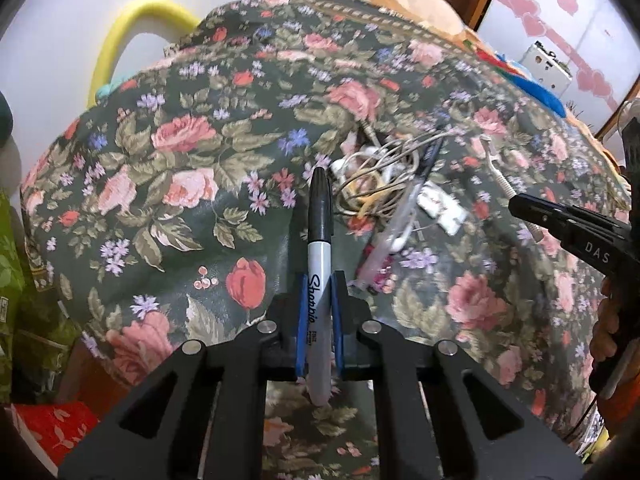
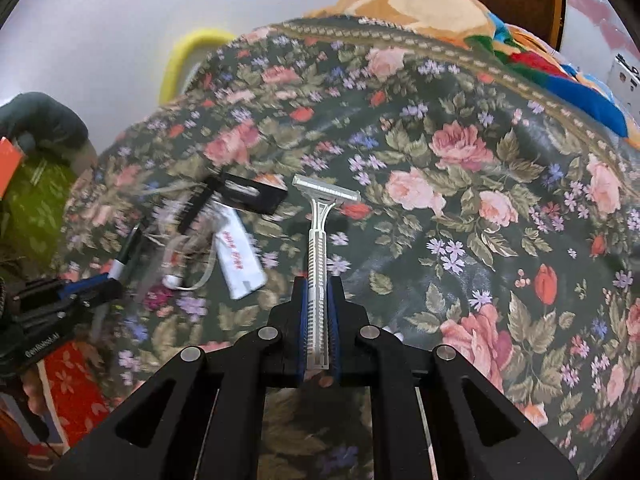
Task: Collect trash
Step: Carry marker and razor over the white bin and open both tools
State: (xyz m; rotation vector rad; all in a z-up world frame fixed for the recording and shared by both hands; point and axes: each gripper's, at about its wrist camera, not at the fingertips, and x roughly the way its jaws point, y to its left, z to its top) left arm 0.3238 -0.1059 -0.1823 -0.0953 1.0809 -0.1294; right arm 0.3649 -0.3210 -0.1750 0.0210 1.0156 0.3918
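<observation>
My left gripper (image 1: pixel 319 280) is shut on a black-capped Sharpie marker (image 1: pixel 319 240), cap pointing away, just above the floral bedcover (image 1: pixel 180 168). Beyond it lies a heap of tangled white cables (image 1: pixel 376 176), a clear pen (image 1: pixel 384 240) and a white packet (image 1: pixel 440 208). My right gripper (image 2: pixel 318 284) is shut on the handle of a white disposable razor (image 2: pixel 320 240), its head up and forward. In the left wrist view the right gripper (image 1: pixel 516 200) enters from the right with the razor (image 1: pixel 498 172) sticking out. In the right wrist view the left gripper (image 2: pixel 108 280) sits at far left by the heap (image 2: pixel 192 232).
A white packet (image 2: pixel 240 264) and a black flat card-like item (image 2: pixel 252 196) lie in the heap. An orange patterned blanket (image 2: pixel 420 4) is bunched at the bed's far side. A yellow foam hoop (image 1: pixel 120 40) leans on the wall. A red floral box (image 2: pixel 72 380) sits below the bed's near-left edge.
</observation>
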